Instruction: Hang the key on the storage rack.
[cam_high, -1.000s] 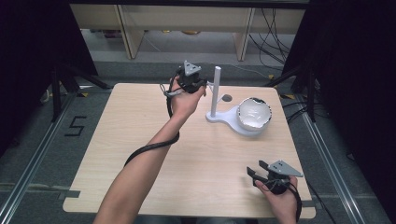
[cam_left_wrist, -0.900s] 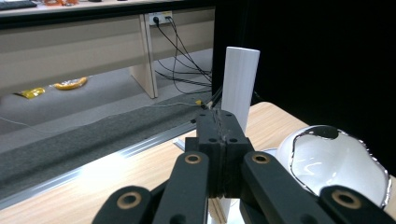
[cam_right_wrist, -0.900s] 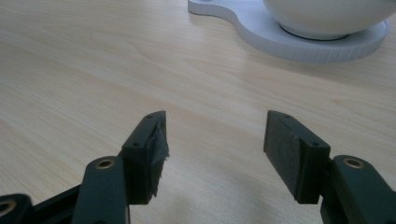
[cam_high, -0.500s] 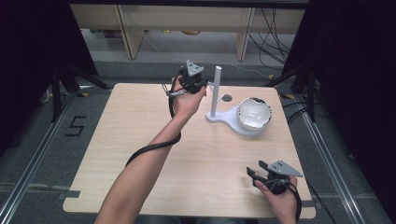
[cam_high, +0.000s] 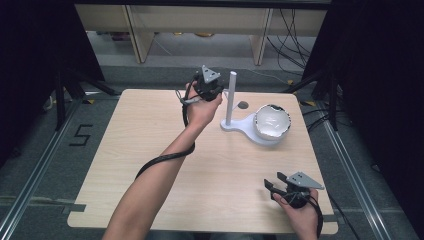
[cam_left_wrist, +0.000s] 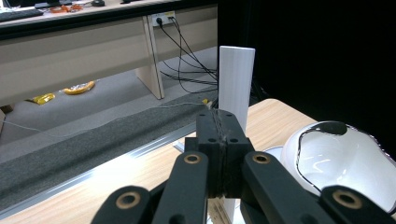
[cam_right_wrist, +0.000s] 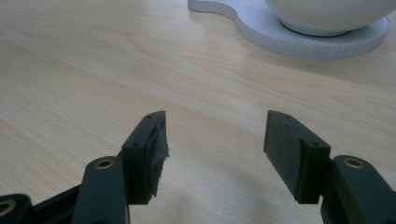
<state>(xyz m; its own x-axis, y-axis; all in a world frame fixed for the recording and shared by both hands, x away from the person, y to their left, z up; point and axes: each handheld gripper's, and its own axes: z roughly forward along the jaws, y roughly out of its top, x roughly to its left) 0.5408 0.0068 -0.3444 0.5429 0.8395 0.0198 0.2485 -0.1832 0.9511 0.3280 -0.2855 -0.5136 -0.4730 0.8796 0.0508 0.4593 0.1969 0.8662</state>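
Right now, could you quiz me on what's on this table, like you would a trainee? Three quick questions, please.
1. True or false: the left gripper has its jaws pressed together.
2. What sits on the round end of the white stand: A) a cup, B) a white bowl, C) a ball?
3. Fill in: the right gripper, with its jaws apart, hovers over the bare ____.

Key
1. True; nothing is visible between them.
2. B.
3. Table; it is held near the front right corner, while the left gripper is up by the stand's upright post.
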